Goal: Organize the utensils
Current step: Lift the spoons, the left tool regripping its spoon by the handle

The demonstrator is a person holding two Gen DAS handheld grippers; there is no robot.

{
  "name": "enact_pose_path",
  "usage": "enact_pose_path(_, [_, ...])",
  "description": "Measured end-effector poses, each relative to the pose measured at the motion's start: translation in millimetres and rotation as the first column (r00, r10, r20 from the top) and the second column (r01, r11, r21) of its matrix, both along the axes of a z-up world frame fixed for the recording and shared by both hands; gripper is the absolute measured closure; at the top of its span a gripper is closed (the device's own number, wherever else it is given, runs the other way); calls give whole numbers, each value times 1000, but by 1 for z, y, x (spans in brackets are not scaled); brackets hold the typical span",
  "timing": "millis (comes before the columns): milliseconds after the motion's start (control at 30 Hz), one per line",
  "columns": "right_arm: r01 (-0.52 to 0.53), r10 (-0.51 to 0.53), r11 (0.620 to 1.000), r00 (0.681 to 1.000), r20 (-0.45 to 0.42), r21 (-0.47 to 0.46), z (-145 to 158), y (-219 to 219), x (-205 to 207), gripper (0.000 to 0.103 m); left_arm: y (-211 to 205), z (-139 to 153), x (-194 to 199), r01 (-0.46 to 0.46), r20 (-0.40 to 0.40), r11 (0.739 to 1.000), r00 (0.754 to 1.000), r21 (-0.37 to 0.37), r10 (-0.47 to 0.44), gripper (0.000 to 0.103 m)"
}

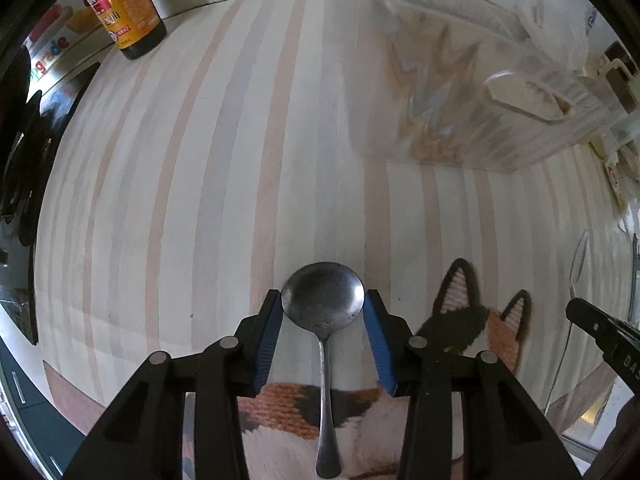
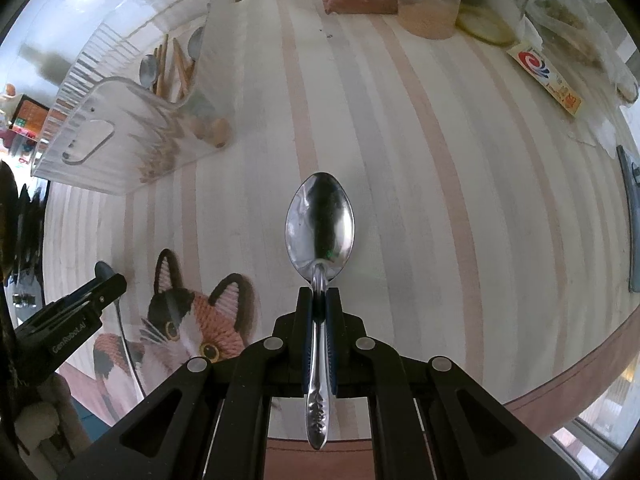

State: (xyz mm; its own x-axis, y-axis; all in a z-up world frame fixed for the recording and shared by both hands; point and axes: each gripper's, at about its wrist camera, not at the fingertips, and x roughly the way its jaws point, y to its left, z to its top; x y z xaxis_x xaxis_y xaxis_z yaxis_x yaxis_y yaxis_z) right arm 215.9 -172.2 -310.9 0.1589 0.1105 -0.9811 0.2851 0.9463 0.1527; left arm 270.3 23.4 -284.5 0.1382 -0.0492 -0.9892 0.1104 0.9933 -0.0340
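A round-bowled metal spoon [image 1: 324, 304] lies on the cat mat [image 1: 460, 320], its handle running back between the fingers of my left gripper [image 1: 324, 312]. The jaws are open on either side of the bowl, the pads beside it without clamping. My right gripper [image 2: 320, 300] is shut on the neck of an oval spoon [image 2: 320, 226] and holds it above the striped table. A clear plastic utensil holder [image 2: 120, 136] lies at the left, with spoons and chopsticks [image 2: 176, 68] inside. It also shows in the left wrist view [image 1: 460, 92].
A dark sauce bottle [image 1: 128, 8] stands at the far left. Jars, bags and a small carton [image 2: 548, 76] crowd the far right edge. The cat mat shows in the right wrist view [image 2: 188, 320], with the left gripper [image 2: 80, 304] over it. The striped cloth [image 2: 400, 160] covers the table.
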Motion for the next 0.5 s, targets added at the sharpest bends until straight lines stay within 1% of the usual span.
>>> enact_pose_path(67, [-4,4,1000,1000,8,0,3,0,-1,97,3,10,-13,8,13,1000,1000,-5,-8,65])
enact_pose_path(333, [-15,15,1000,999,30,1,12,-1,-9,97,10,46,-35,36,36,999,999,-30,-35,65])
enact_pose_path(367, [-17,17,1000,999,32,0,14,-1,-9,97,16,56,-40,39,42,999,998,-32,-38,65])
enact_pose_path(433, [-21,21,1000,999,41,1,18,-1,-10,97,19,66,-44,41,54,999,998,-36,-39,65])
enact_pose_path(500, [-26,25,1000,998,51,2,23,-1,-10,97,12,63,-45,42,65,998,997,-43,-39,65])
